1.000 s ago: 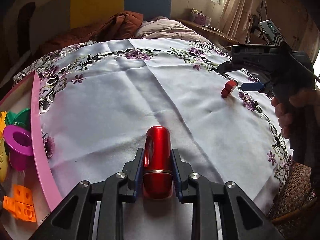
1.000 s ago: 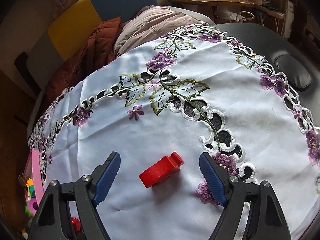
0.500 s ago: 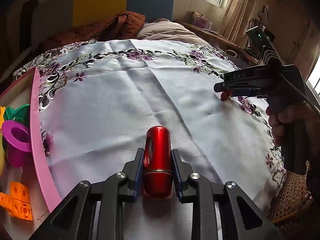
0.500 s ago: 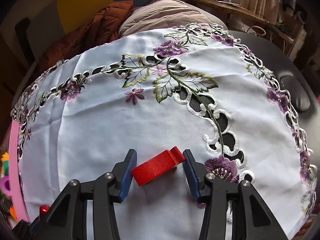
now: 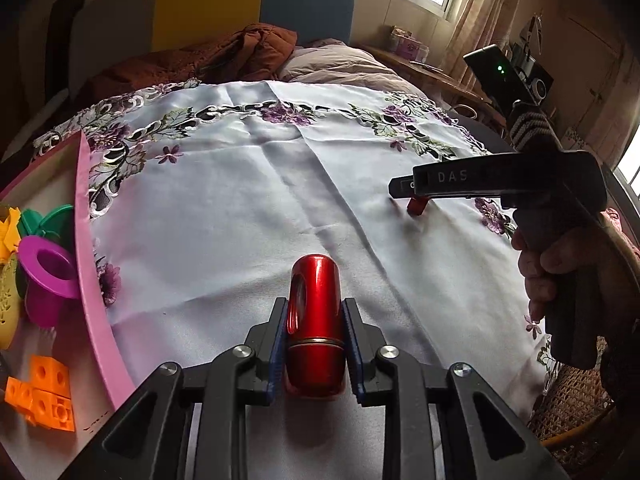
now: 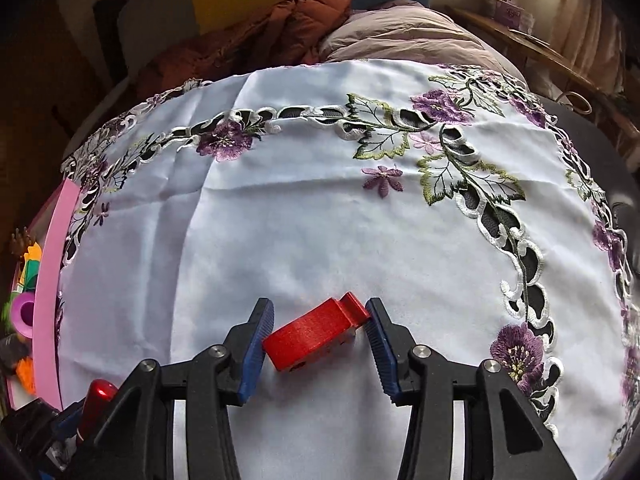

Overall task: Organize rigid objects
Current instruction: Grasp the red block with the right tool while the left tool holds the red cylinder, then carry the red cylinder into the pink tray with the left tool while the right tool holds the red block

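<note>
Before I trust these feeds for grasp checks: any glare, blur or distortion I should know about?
Left wrist view: sharp; window light puts bright streaks on the red metal cylinder, and fisheye bulges the tablecloth. Right wrist view: sharp on the red plastic block, corners dark, tablecloth edge strongly bowed.

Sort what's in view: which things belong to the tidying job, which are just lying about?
Job:
- red cylinder, clamped in the left gripper
- red block, between the right gripper's jaws, both pads touching
- pink tray holding a magenta cup and orange blocks

Lying about:
- embroidered tablecloth
- brown blanket
- pillow
- wicker basket
</note>
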